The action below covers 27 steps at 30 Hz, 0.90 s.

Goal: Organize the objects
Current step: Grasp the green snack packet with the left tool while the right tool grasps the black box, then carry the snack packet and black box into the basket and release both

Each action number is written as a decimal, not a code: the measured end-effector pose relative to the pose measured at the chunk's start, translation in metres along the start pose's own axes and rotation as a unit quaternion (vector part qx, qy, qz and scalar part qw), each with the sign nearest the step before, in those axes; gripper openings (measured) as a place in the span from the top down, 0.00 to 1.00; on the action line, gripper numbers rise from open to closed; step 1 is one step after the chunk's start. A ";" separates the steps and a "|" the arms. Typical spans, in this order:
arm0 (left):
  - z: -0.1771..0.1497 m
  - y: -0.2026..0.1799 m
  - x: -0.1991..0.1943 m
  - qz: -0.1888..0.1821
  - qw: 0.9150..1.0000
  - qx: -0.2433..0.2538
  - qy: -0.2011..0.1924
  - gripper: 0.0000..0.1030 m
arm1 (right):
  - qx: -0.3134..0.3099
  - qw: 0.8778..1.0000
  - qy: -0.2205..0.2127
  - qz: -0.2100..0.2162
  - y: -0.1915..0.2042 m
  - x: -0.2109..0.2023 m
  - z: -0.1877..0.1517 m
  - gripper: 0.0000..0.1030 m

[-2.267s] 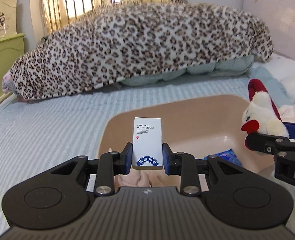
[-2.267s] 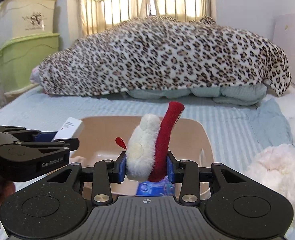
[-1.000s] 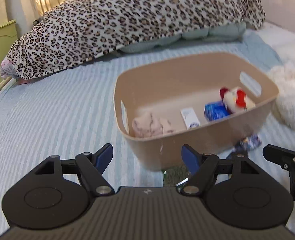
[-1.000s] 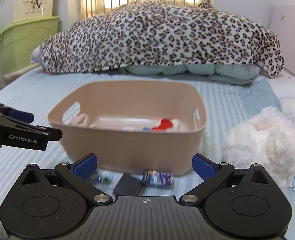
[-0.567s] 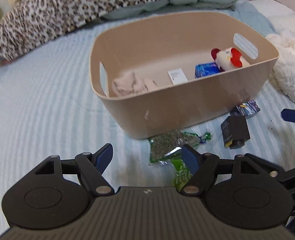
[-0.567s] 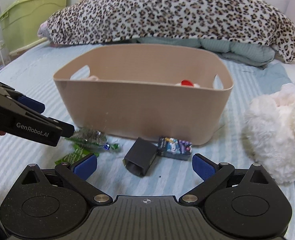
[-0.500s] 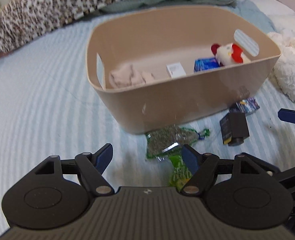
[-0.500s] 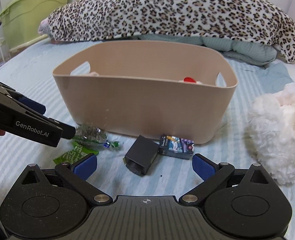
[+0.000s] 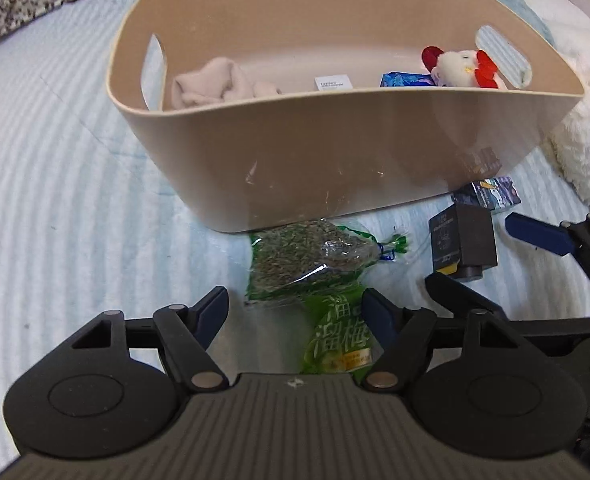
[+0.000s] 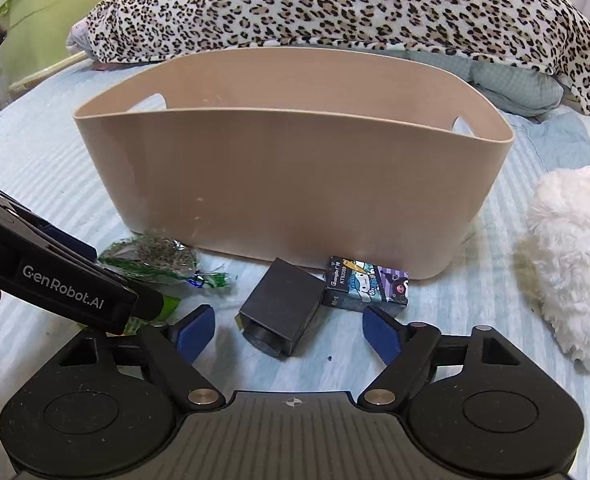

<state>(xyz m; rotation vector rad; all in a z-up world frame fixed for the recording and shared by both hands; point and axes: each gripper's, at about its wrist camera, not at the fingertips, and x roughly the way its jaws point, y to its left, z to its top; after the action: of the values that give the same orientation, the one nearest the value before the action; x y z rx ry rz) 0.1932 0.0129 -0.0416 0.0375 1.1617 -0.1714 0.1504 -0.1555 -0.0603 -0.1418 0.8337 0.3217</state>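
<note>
Left wrist view: left gripper (image 9: 295, 308) spread wide, empty, poised over green snack packet (image 9: 337, 344) and clear bag of dried herbs (image 9: 307, 258), both lying on striped bedcover (image 9: 55, 200) just before beige bin (image 9: 335, 160). Judged light, crinkly, slippery film; best pinched across a flat sealed edge.
Right wrist view: right gripper (image 10: 289, 330) likewise open, holding nothing, aimed at black box (image 10: 283, 304) touching printed card box (image 10: 365, 282) beside bin wall. Black box judged rigid, light; best grasped across its parallel side faces

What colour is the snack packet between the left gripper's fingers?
Green snack packet, clearest in the left wrist view.
</note>
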 end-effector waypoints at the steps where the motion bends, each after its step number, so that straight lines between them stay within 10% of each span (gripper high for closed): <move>1: 0.001 0.002 0.003 -0.009 1.000 -0.009 0.005 0.31 | -0.001 1.000 0.003 -0.001 0.001 0.003 0.000 0.27; 4: 0.002 0.007 0.006 -0.027 0.999 -0.018 0.014 0.38 | -0.002 1.000 0.014 -0.005 0.001 0.009 0.000 0.43; 8: 0.001 0.007 0.001 -0.057 0.998 -0.007 0.018 0.73 | 0.013 1.000 0.017 0.007 -0.004 0.010 -0.002 0.61; 27: -0.001 0.013 -0.038 -0.051 0.998 0.025 -0.029 0.74 | 0.006 1.000 -0.021 0.010 -0.003 -0.030 -0.009 0.67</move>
<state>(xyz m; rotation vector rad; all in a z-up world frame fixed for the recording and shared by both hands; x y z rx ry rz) 0.1796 0.0297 -0.0080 0.0161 1.1015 -0.2904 0.1266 -0.1675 -0.0442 -0.1157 0.7954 0.3372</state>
